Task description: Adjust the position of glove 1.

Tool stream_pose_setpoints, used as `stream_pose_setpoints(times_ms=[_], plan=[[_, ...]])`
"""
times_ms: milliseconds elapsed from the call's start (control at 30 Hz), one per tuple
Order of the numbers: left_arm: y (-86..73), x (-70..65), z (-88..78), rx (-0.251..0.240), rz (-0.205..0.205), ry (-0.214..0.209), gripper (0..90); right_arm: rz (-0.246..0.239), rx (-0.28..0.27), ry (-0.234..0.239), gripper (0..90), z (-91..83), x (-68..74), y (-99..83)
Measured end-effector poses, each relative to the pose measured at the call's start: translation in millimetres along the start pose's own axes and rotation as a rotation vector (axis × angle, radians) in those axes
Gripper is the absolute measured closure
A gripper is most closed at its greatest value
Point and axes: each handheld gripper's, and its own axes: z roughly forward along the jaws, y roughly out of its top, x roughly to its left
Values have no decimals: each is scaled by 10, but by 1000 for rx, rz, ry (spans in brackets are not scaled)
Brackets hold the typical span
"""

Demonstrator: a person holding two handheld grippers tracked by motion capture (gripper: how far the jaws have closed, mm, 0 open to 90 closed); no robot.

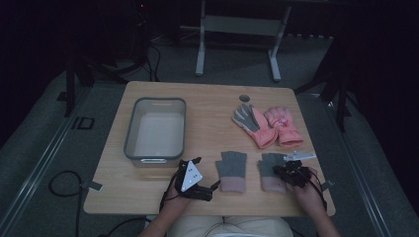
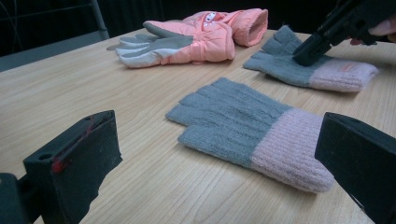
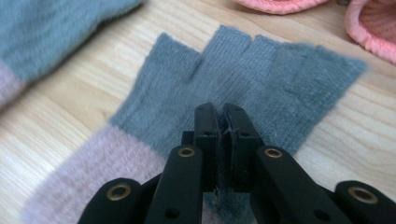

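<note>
1. Dim room, pale wooden table (image 1: 207,98); we sit at its near edge with a gripper in each hand.
2. Nearest to us, our left gripper (image 1: 193,178) rests near the front edge, its jaws standing wide apart with nothing between them, aimed at the left grey glove (image 2: 247,128) as if waiting its turn.
3. Our right gripper (image 3: 223,122) has its jaws pressed together on a pinch of knit from the right grey glove (image 3: 243,88), which lies flat by the front right corner, pink cuff toward us. We judge the grip is taken mid-palm so the glove can be lifted whole.
4. Both grey gloves lie side by side, apart, fingers pointing away.
5. Farther toward the right edge, a pair of pink gloves (image 1: 269,126) lies touching each other.
6. Toward the left edge stands a clear tub (image 1: 155,129), probably the place the gloves go.
</note>
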Motion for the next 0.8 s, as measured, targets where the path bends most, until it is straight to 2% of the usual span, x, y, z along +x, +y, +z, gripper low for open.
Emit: stream_pose_setpoints(times_ms=[33, 200, 300, 367, 433, 533, 633, 667, 800], plan=[[0, -3, 1, 0, 2, 2, 0, 21, 0, 3, 855, -14, 7, 24], [-2, 9, -2, -7, -16, -5, 0, 24, -74, 18, 855, -239, 156, 255], [-3, 24, -2, -11, -27, -19, 0, 26, -120, 60, 856, -370, 280, 449], [-3, 27, -1, -14, -28, -30, 0, 25, -136, 72, 856, -400, 362, 537], [-3, 24, -2, -14, -25, -27, 0, 26, -147, 75, 855, -396, 466, 613], [-3, 15, -1, -15, -18, -25, 0, 27, -156, 119, 856, -329, 658, 693], [-2, 7, -1, -15, -9, -25, 0, -8, -146, 145, 855, -222, 848, 743], [-2, 5, -1, -16, -7, -26, 0, -21, -137, 154, 855, -185, 891, 754], [-1, 2, -1, -15, -4, -27, 0, -23, -122, 173, 855, -81, 972, 779]])
